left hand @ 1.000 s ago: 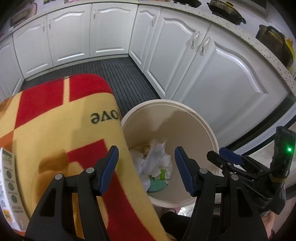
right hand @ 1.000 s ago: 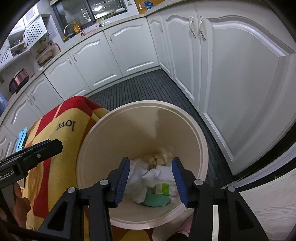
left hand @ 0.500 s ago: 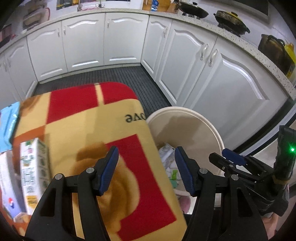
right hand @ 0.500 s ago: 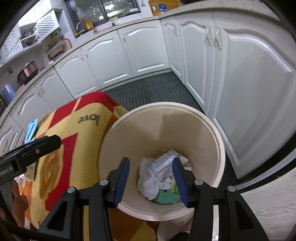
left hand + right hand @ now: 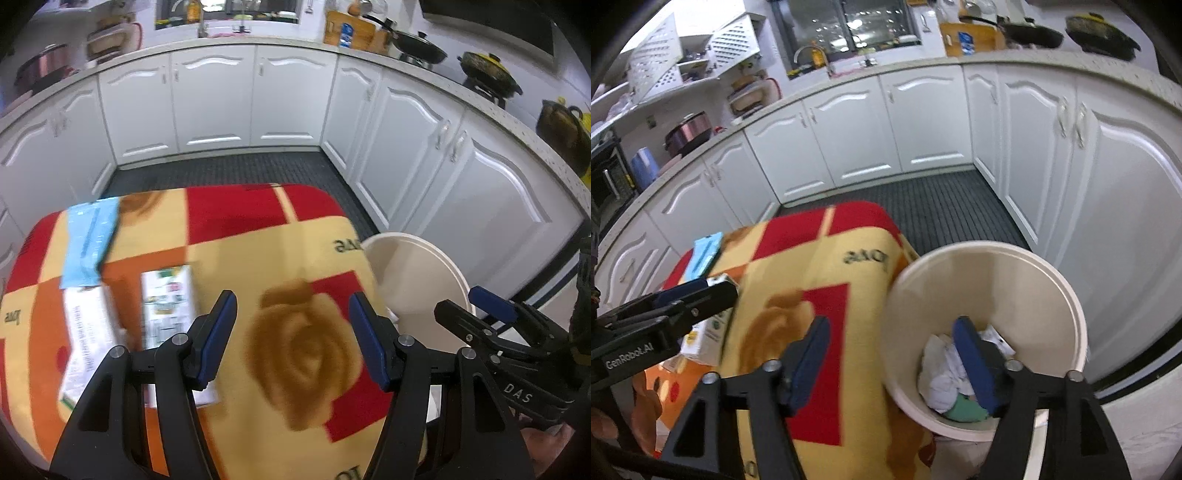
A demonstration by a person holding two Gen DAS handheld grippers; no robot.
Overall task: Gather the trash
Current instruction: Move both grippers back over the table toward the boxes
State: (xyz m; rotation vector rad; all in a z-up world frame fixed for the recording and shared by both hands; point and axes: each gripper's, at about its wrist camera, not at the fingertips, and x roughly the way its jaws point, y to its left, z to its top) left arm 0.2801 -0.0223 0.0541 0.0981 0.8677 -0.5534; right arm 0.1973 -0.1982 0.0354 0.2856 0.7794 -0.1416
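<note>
Trash left on the bench: two cartons (image 5: 168, 306) lying flat and side by side on the blanket-covered bench (image 5: 258, 240), plus a blue packet (image 5: 90, 242) just beyond them. The bin (image 5: 1049, 280) stands beside the bench's right edge, already holding crumpled paper (image 5: 942, 376) and a green scrap. Left gripper (image 5: 290, 338) is spread, nothing between its fingers, hanging over the blanket just right of the nearer carton. Right gripper (image 5: 892, 363) has just been opening; jaws wide and empty, straddling the bin rim. Cartons look like light, thin card (probably empty, so they'll crush). Pinch across the narrow width, gently. The packet is flat and limp; take it at an edge.
</note>
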